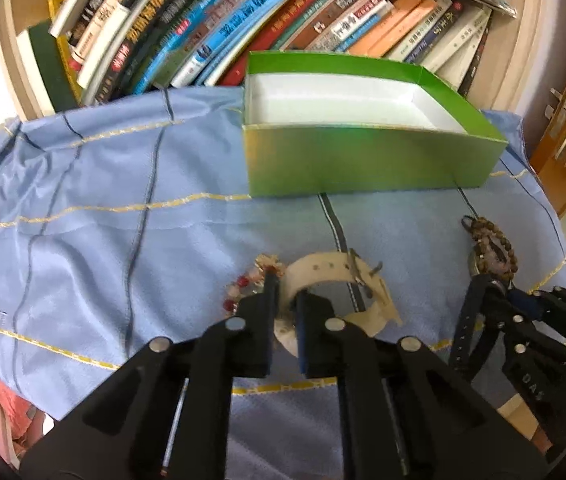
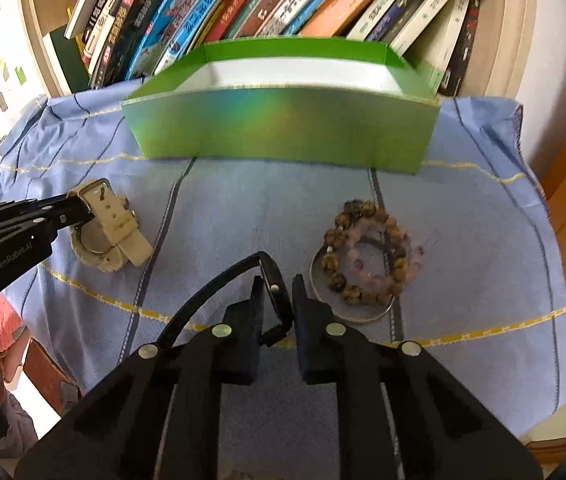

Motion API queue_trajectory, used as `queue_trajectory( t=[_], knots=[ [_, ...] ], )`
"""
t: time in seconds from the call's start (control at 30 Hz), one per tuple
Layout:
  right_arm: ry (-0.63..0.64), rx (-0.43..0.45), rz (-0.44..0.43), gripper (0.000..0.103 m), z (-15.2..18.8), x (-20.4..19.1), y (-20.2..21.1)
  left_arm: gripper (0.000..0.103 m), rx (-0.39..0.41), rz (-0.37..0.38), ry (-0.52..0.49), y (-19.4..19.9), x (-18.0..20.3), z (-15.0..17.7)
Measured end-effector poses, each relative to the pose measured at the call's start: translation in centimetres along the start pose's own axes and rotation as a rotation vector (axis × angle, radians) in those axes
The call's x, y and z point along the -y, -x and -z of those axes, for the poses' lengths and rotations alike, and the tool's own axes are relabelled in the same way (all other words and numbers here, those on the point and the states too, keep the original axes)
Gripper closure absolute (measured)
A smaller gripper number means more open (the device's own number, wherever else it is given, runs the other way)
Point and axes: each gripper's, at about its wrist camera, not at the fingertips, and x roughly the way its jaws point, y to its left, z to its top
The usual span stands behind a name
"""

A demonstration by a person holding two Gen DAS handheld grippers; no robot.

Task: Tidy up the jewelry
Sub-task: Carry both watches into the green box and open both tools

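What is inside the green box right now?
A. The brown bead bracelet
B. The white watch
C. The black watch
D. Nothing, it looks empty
D: the green box shows only its bare white inside, while the white watch, brown bead bracelet and black watch are all outside it.

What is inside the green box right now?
The green box shows only its bare white floor in the left wrist view, with no jewelry in it. Its near wall hides the front strip of the floor, so that part cannot be checked.
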Motion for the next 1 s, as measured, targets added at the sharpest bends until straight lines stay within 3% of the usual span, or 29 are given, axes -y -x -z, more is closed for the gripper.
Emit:
queue_trajectory(
  t=[0.13,0.23,0.4,0.47,0.6,0.7,0.8,0.87,0.9,0.97,1.0],
  knots=[
    [-0.008,0.051,0.029,0.088,-1.3,0.4,1.2,0.094,0.042,-0.019,0.021,1.5,-0.3,-0.9],
    [-0.012,0.128,0.061,0.088,-3.2,1.0,3.2,0.094,0.117,-0.025,0.027,3.6,-0.5,-2.5],
    [-0.051,0.309,0.113,0.088,-8.8,2.4,6.9,0.094,0.258,-0.051,0.041,6.4,-0.5,-7.3],
    [-0.079,0.344,0.118,0.088,-11.5,3.1,7.1,0.094,0.291,-0.064,0.048,6.5,-0.3,-9.5],
    [-0.122,0.297,0.135,0.088,-16.2,4.1,4.0,0.093,0.252,-0.015,0.041,2.9,0.8,-14.4],
    [-0.159,0.184,0.168,0.088,-17.9,4.9,-1.3,0.093,0.196,-0.026,0.035,-1.3,1.7,-15.5],
    [-0.138,0.114,0.205,0.085,-17.9,4.9,-4.7,0.092,0.074,-0.048,0.023,-6.2,2.6,-15.6],
    [-0.136,0.096,0.210,0.067,-17.5,4.8,-5.1,0.087,0.033,-0.025,0.032,-7.3,2.6,-15.1],
    [-0.135,0.106,0.203,0.052,-17.2,4.9,-4.7,0.080,0.031,-0.022,0.037,-7.5,2.5,-14.8],
    [-0.129,0.139,0.198,0.049,-16.5,4.9,-3.3,0.055,0.078,-0.057,0.033,-6.4,2.2,-14.4],
    [-0.125,0.158,0.196,0.049,-16.1,5.0,-2.3,0.035,0.117,-0.071,0.033,-5.4,2.0,-14.2]
  ],
)
